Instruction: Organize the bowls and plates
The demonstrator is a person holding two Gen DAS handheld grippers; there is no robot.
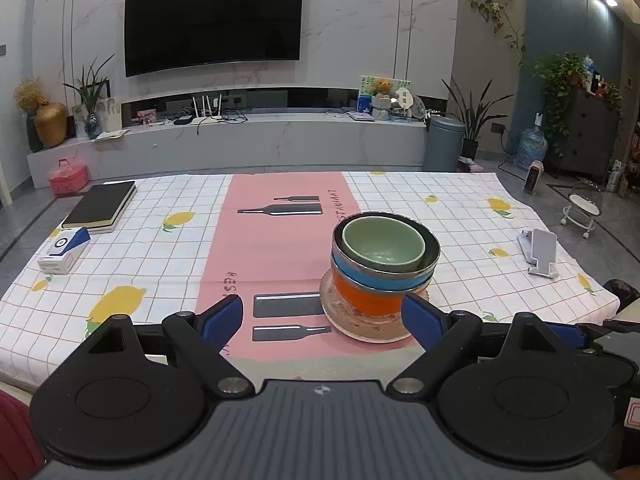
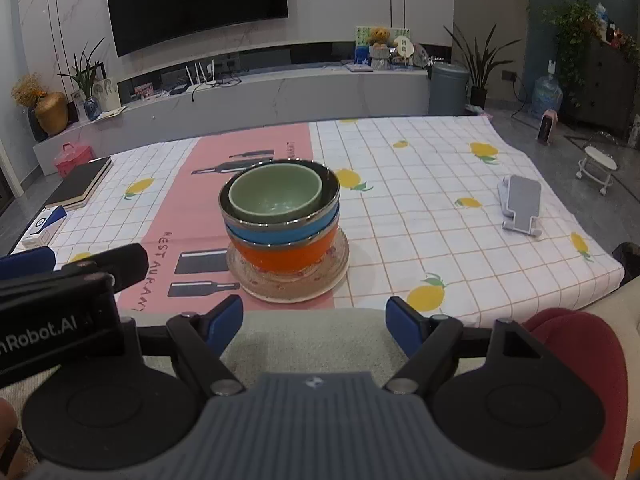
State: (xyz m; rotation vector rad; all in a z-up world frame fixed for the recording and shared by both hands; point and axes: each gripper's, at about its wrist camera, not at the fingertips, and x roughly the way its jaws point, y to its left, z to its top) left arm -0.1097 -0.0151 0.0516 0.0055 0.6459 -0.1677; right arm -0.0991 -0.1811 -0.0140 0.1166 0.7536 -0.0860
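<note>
Stack at frame centre on surface [image 2: 440, 168]: green bowl [image 2: 276, 194] nested in blue bowl [image 2: 280, 232], in orange bowl [image 2: 286, 258], on glass plate [image 2: 288, 286]. Left hand-held gripper [image 1: 322, 314] and right hand-held gripper [image 2: 314, 318] spread, empty, near edge. Judged complete; nothing loose visible.

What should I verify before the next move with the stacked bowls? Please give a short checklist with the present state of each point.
1. Green bowl nested inside blue bowl: ok.
2. Blue bowl sits in orange bowl: ok.
3. Orange bowl rests on glass plate: ok.
4. Left tool open and empty: ok.
5. Right tool open and empty: ok.
6. Stack is stable enough to lift: cannot tell.
</note>
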